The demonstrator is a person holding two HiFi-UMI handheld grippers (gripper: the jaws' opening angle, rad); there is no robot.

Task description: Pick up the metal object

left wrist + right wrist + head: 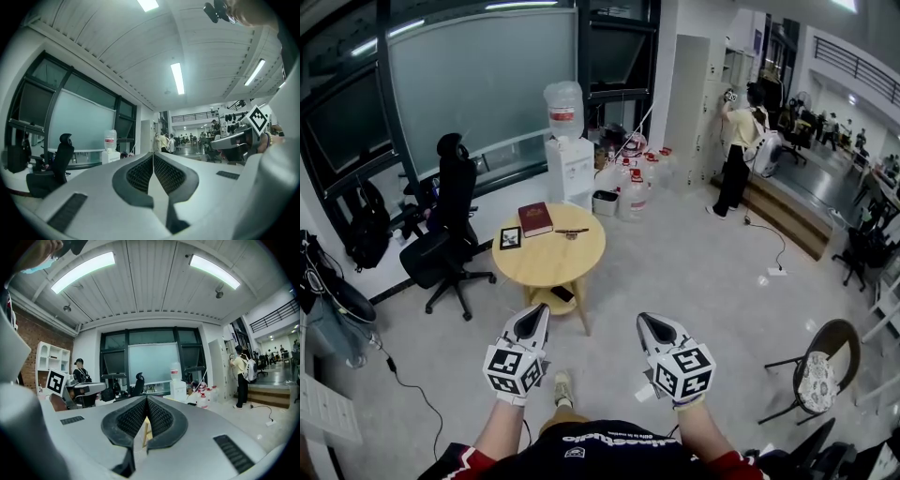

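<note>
Nearest to us, both grippers are held out in front of the body, side by side with a gap between them. The left gripper (534, 321) has its jaws pressed together at the tips with nothing between them. The right gripper (651, 326) is the same, tips meeting and empty, with only a sliver of pale wood showing through the slit lower down. We judge they are carried closed because nothing is within reach to grasp yet.

Ahead of both pairs of jaws, roughly on the line between them and well apart from the tips, stands the round wooden table (546, 261). The metal object (572, 232) lies flat toward the far side of its top, small and dark, just right of the red book (535, 218). Lying low like that, it will probably need the jaws opened and brought down close to the wood.

Farther off, left of the jaws, is an office chair (450, 220), and behind the table a water dispenser (567, 155).
</note>
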